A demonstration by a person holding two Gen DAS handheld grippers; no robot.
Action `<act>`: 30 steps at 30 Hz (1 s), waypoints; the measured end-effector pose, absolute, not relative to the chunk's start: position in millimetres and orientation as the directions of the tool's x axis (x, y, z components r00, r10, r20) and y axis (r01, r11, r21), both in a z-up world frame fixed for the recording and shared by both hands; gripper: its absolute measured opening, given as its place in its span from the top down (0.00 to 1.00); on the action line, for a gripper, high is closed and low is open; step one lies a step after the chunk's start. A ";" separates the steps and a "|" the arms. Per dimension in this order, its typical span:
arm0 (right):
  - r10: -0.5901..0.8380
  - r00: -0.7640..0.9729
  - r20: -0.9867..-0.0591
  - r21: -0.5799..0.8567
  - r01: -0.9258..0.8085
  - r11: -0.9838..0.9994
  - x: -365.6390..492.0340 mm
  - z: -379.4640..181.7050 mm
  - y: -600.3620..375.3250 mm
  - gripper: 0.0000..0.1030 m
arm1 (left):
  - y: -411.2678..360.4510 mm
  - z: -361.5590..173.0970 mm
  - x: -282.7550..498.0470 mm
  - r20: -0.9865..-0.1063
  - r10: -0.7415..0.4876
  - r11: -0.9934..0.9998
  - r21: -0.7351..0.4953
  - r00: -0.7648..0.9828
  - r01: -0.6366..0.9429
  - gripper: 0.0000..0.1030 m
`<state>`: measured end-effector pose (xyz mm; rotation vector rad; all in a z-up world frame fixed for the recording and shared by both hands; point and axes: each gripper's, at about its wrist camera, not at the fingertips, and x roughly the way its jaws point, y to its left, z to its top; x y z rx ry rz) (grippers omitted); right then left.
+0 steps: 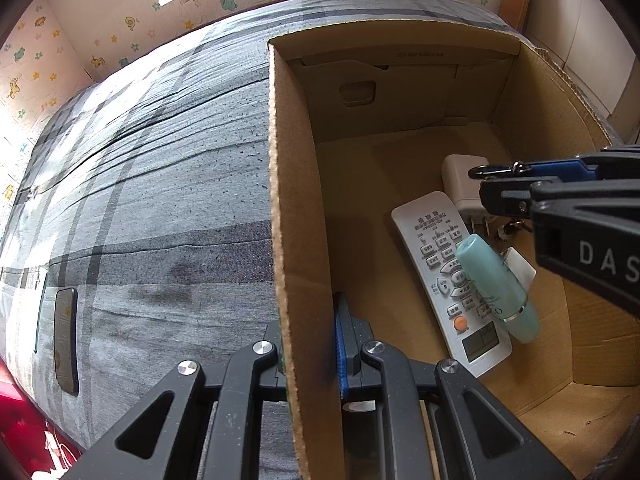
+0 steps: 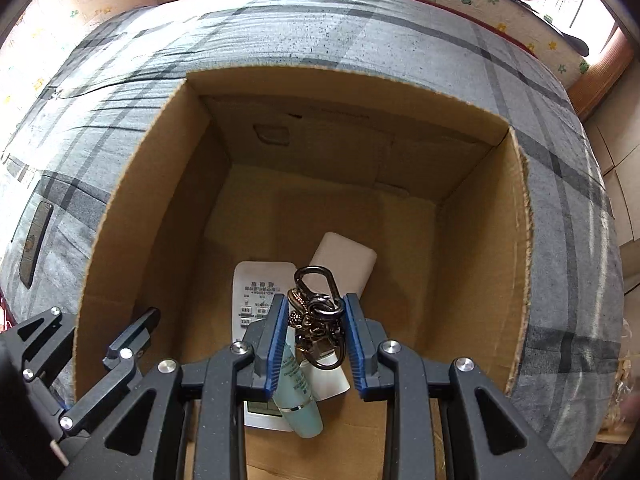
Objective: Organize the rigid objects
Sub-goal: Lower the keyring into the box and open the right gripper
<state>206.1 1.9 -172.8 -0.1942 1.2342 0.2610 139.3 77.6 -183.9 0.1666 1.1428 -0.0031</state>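
Observation:
An open cardboard box (image 1: 296, 208) (image 2: 132, 216) stands on a grey plaid bed. Inside lie a white remote control (image 1: 444, 276) (image 2: 256, 284), a teal tube (image 1: 496, 288) (image 2: 300, 404) across it, and a white charger (image 1: 460, 184) (image 2: 344, 260). My left gripper (image 1: 310, 344) is shut on the box's left wall, one finger inside and one outside; it also shows in the right wrist view (image 2: 132, 332). My right gripper (image 2: 316, 328) is shut on a dark metal keychain (image 2: 318, 308) with a carabiner clip (image 1: 492, 171), held above the box's contents.
A dark phone (image 1: 66, 340) (image 2: 36, 248) lies on the plaid bedding (image 1: 160, 200) left of the box. A wall with cartoon stickers runs behind the bed. A red cloth (image 1: 24, 432) lies at the near left edge.

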 end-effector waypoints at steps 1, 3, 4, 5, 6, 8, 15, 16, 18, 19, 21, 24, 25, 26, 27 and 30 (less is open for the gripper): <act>0.091 0.303 -0.949 -0.005 -0.300 0.954 206.3 -175.0 2.3 0.71 | 77.4 -183.7 139.4 -0.905 0.083 0.988 0.131 0.417 0.088 0.86; 0.088 0.296 -0.951 -0.005 -0.302 0.953 206.4 -179.0 3.3 0.72 | 77.2 -183.6 139.6 -0.905 0.083 0.988 0.131 0.417 0.087 0.86; 0.088 0.293 -0.952 -0.005 -0.302 0.953 206.7 -180.5 3.7 0.71 | 77.7 -183.6 139.4 -0.905 0.082 0.988 0.130 0.416 0.087 0.86; 0.091 0.289 -0.953 -0.001 -0.301 0.954 206.9 -181.8 3.7 0.71 | 77.2 -183.6 139.6 -0.906 0.082 0.988 0.129 0.416 0.087 0.86; 0.093 0.288 -0.953 0.002 -0.299 0.954 207.1 -182.3 3.7 0.71 | 77.9 -183.0 139.4 -0.906 0.082 0.988 0.129 0.415 0.087 0.86; 0.093 0.290 -0.953 0.001 -0.301 0.953 207.3 -182.2 3.9 0.71 | 77.3 -182.4 139.3 -0.906 0.082 0.988 0.129 0.416 0.086 0.86; 0.107 0.322 -0.941 0.004 -0.304 0.953 204.0 -168.9 1.1 0.62 | 74.4 -181.4 140.1 -0.906 0.084 0.988 0.131 0.415 0.086 0.86; 0.107 0.329 -0.938 0.003 -0.302 0.953 201.7 -165.6 2.2 0.60 | 74.3 -181.5 140.2 -0.906 0.085 0.988 0.132 0.415 0.086 0.86; 0.116 0.337 -0.934 0.012 -0.297 0.955 199.2 -161.3 -1.4 0.56 | 75.4 -182.0 139.9 -0.905 0.085 0.988 0.132 0.416 0.085 0.86; 0.120 0.340 -0.933 0.015 -0.295 0.955 199.1 -159.0 -2.6 0.55 | 74.9 -181.9 139.9 -0.905 0.086 0.987 0.133 0.416 0.085 0.86; 0.124 0.351 -0.928 0.019 -0.288 0.957 197.3 -154.2 -7.3 0.54 | 74.1 -182.1 139.8 -0.905 0.089 0.987 0.136 0.417 0.086 0.86; 0.134 0.360 -0.923 0.032 -0.276 0.961 195.3 -146.9 -12.5 0.51 | 74.2 -182.4 139.7 -0.905 0.088 0.987 0.135 0.416 0.086 0.86; 0.137 0.364 -0.921 0.035 -0.272 0.962 195.2 -144.8 -14.3 0.49 | 74.3 -182.2 139.5 -0.905 0.088 0.987 0.136 0.416 0.086 0.86; 0.140 0.370 -0.919 0.038 -0.270 0.962 194.4 -142.4 -16.3 0.47 | 74.5 -182.1 139.6 -0.905 0.089 0.987 0.136 0.417 0.085 0.86; 0.140 0.377 -0.916 0.037 -0.268 0.963 192.4 -140.3 -17.4 0.43 | 74.6 -182.1 139.6 -0.905 0.090 0.987 0.137 0.417 0.085 0.86; 0.136 0.400 -0.906 0.028 -0.266 0.964 188.9 -132.8 -20.7 0.34 | 74.5 -182.8 139.6 -0.904 0.093 0.986 0.141 0.417 0.085 0.86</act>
